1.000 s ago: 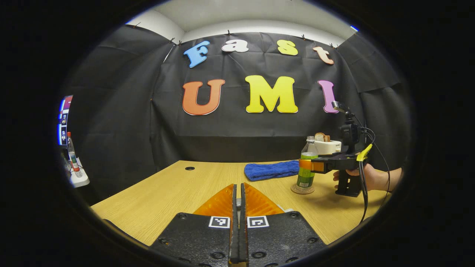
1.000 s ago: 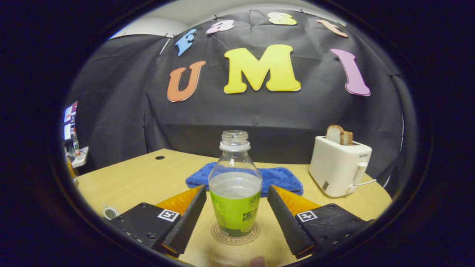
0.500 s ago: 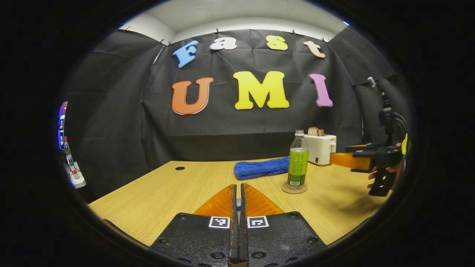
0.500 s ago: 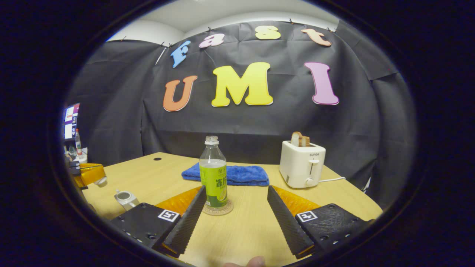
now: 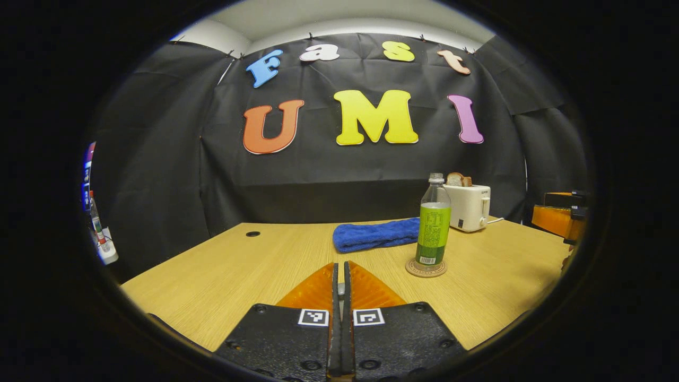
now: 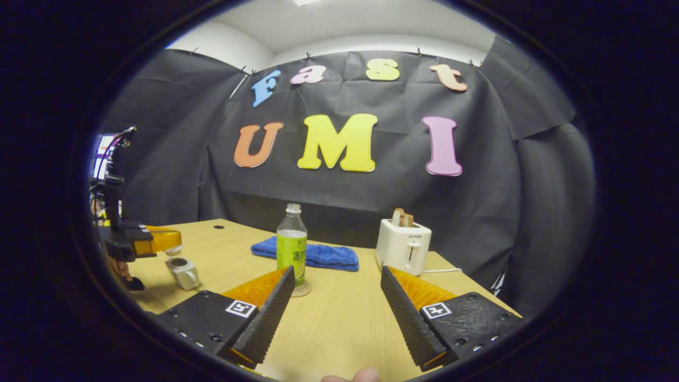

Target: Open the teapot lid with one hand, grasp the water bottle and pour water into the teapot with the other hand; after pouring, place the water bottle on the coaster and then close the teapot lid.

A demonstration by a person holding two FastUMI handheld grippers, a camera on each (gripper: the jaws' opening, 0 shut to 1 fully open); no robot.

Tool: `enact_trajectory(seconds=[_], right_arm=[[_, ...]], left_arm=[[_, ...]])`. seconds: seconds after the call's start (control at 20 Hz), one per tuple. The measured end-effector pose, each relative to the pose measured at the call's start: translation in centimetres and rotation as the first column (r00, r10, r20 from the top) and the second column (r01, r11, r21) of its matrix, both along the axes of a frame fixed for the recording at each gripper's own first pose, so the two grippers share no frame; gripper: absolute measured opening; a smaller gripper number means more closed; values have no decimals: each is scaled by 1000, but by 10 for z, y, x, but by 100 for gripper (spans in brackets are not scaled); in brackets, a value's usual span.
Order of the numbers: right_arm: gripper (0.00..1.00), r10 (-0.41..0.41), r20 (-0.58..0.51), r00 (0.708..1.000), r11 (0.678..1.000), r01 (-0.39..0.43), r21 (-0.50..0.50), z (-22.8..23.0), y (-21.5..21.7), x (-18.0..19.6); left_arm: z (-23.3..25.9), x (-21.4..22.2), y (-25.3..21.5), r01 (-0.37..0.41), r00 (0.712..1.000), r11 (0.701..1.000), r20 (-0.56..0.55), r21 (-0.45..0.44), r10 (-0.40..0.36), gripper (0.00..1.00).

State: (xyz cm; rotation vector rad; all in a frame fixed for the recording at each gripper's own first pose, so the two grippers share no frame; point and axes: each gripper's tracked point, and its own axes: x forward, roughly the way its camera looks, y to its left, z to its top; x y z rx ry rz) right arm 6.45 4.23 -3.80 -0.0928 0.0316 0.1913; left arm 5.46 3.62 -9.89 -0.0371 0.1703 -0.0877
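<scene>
— Where's the water bottle (image 6: 292, 244)?
— On its coaster (image 5: 426, 268), mid-bench, uncapped. Right tool (image 6: 336, 302) gapes, empty.
— The teapot (image 6: 183, 270)?
— Far left, apparently lidless; left tool (image 5: 341, 323) looks closed. Lid remains.

Wooden table (image 5: 254, 276) before a black cloth wall (image 5: 318, 175).

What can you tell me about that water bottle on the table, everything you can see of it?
The water bottle is clear plastic with a green label round its lower body and no cap on its neck. It holds water up to about the label's top edge. It stands upright on a round coaster on the wooden table, in front of a blue towel and near a white toaster. Nothing grips it: the right gripper is open, well short of it.
</scene>
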Motion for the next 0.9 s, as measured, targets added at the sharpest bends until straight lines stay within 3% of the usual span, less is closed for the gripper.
enact_trajectory(seconds=[0.25,0.4,0.45,0.5,0.85,0.9], right_arm=[[99,-25,35,999,998,28,-65,-3,-8,-1],[96,-14,24,1000,998,16,-58,-7,-6,-3],[99,-13,22,1000,998,14,-57,-8,-6,-4],[95,-13,21,1000,998,15,-58,-8,-7,-3],[99,-2,22,1000,999,3,-41,-9,-9,-6],[96,-3,17,1000,999,3,-35,-10,-9,-7]], left_arm=[[-18,5,-3,-6,999,1000,-33,6,6,3],[-18,6,-6,-3,999,1000,-32,3,3,3],[-19,6,-6,-7,1000,1000,-30,3,7,3],[-20,5,-5,-9,999,1000,-32,2,9,3],[-21,5,-4,-27,999,999,-41,23,28,4],[-21,6,-4,-30,998,999,-49,34,32,4]])
